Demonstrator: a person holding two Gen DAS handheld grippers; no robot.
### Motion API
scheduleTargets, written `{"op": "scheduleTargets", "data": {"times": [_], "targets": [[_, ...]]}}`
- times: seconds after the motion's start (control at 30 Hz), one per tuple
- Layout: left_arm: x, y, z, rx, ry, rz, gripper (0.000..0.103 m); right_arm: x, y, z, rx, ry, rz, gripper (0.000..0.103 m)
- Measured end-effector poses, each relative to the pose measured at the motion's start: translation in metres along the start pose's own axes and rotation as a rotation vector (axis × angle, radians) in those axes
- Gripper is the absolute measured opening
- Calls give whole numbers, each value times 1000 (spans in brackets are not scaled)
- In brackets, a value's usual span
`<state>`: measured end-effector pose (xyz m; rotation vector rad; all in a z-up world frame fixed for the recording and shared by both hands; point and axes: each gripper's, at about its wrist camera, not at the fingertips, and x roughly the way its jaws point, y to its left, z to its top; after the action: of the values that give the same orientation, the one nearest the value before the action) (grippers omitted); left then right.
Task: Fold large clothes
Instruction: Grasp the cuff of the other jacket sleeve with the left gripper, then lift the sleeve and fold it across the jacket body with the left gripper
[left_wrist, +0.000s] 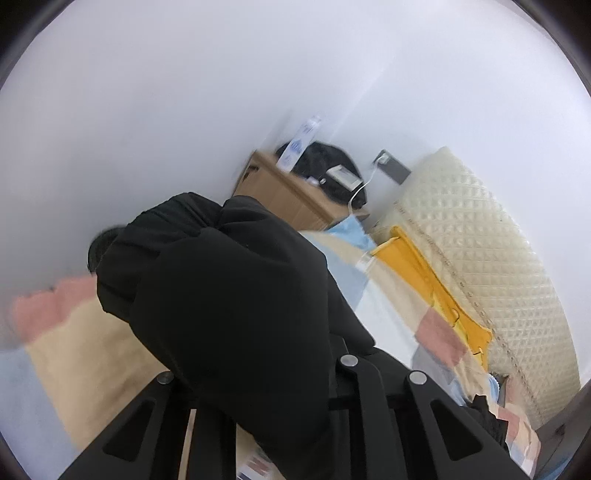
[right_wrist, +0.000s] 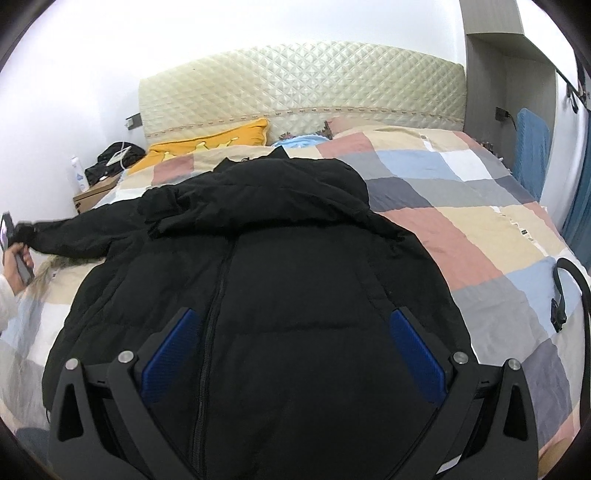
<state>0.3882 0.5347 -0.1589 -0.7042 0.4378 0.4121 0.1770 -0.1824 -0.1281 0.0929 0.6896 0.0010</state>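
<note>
The black padded jacket (right_wrist: 258, 266) lies front-up across the checked bedspread (right_wrist: 461, 229), filling centre frame, hood toward the headboard (right_wrist: 303, 85). In the right view one sleeve (right_wrist: 77, 232) stretches to the left edge, where the left gripper (right_wrist: 16, 236) holds its cuff. In the left wrist view, cloth hides the fingertips, so the width of that grip cannot be told.

The right gripper (right_wrist: 295, 347) hovers wide open over the jacket's lower body, holding nothing.

Judgement: bulky, soft, springy filling; the shell may slip. Take cuffs and hem.

Obstructions: yellow pillow (right_wrist: 229, 138) upper left, black strap (right_wrist: 565, 291) at right edge.
</note>
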Motion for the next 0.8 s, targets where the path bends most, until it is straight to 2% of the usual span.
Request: {"op": "scheduleTargets", "data": {"times": [0.13, 0.33, 0.4, 0.5, 0.7, 0.8], "targets": [[-37, -45, 19, 87, -27, -40, 16, -9, -1, -3, -19, -7, 56, 103], [-92, -109, 33, 158, -71, -81, 16, -21, -7, -7, -55, -8, 107, 103], [-109, -137, 38, 192, -80, -87, 16, -31, -13, -6, -52, -27, 119, 103], [-135, -181, 41, 236, -86, -136, 16, -47, -17, -4, -65, -70, 124, 103], [-175, -264, 31, 343, -97, -172, 16, -63, -34, 1, -18, -117, 169, 103], [-192, -307, 13, 442, -122, -168, 16, -61, -43, 0, -19, -116, 159, 103]]}}
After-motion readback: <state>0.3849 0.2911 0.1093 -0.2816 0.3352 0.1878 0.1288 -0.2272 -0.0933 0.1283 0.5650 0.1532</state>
